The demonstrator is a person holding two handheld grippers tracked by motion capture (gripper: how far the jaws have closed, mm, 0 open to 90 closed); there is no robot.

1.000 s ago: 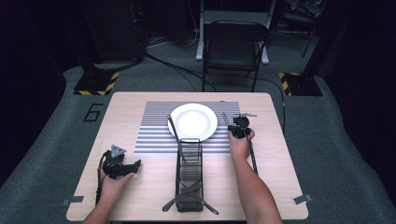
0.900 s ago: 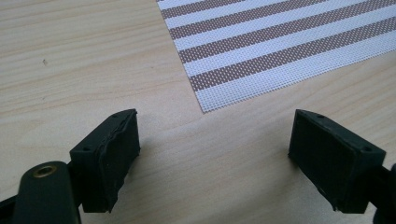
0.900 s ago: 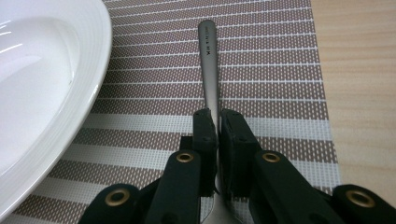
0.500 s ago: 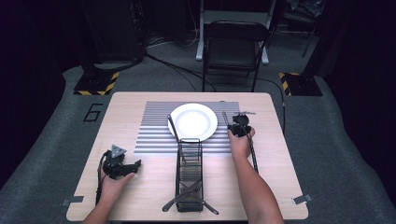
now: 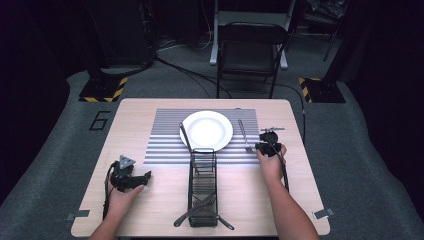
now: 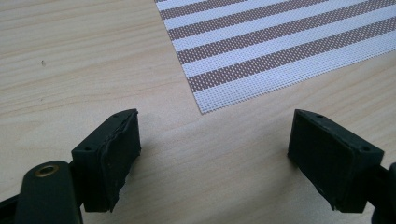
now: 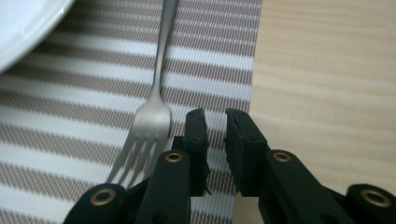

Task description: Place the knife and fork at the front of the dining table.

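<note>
At the lower left of the high view the left hand-held gripper rests on the bare desk with its jaws spread wide and nothing between them; its own view looks at wood and a corner of the striped placemat. At the centre a black wire caddy stands below the white plate, with dark utensils crossed at its near end. Right of the plate the fork lies flat on the placemat, handle toward the top of the frame and tines toward the bottom. Just right of the tines sits the right hand-held gripper; in its own view its jaws have just been closing, stand nearly together with a narrow gap, and grasp nothing, the fork lying to their left.

The fork looks like thin polished metal: light, rigid, not fragile, but slick and low against the mat, so the pads could skate off it. The narrow neck above the tines or the mid-handle seems the best place to pinch, across its width, with the jaws opened first.
</note>
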